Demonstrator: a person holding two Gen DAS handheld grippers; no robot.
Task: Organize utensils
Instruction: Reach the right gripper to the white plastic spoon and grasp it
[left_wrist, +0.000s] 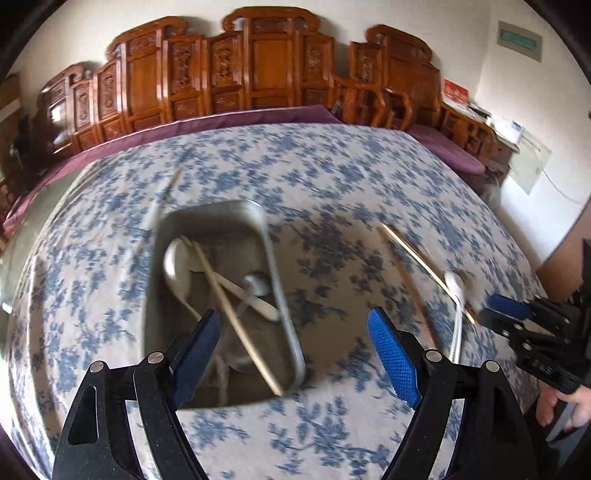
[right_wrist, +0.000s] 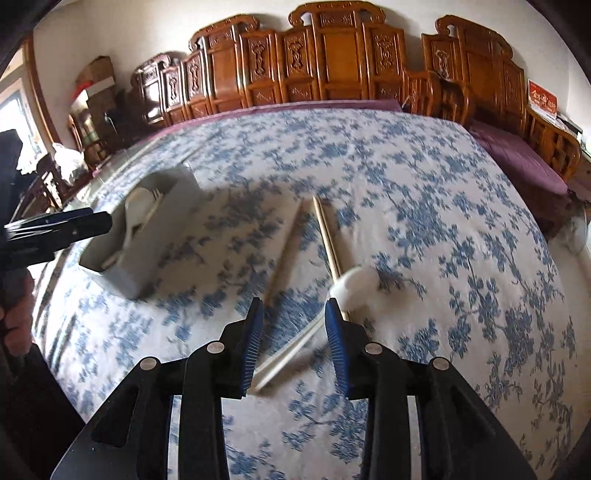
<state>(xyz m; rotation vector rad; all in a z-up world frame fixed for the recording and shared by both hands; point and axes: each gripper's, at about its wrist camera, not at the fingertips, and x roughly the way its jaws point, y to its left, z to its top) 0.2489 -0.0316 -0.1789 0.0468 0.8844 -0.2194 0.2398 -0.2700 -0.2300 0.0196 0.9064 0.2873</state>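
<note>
A blue-flowered cloth (right_wrist: 406, 177) covered the table, with carved wooden chairs (right_wrist: 332, 59) along the far wall. At the left sat the grey tray (left_wrist: 280, 295), already holding spoons and a chopstick; the left gripper (left_wrist: 291, 354) hung over its near end, jaws wide and empty. Further right, the white spoon (right_wrist: 354, 288) lay on the cloth with its bowl far and its handle running back between the parted, empty jaws of the right gripper (right_wrist: 293, 332). That was plainly the nearer hand. Two loose chopsticks (right_wrist: 328, 240) lay lengthwise just beyond.
</note>
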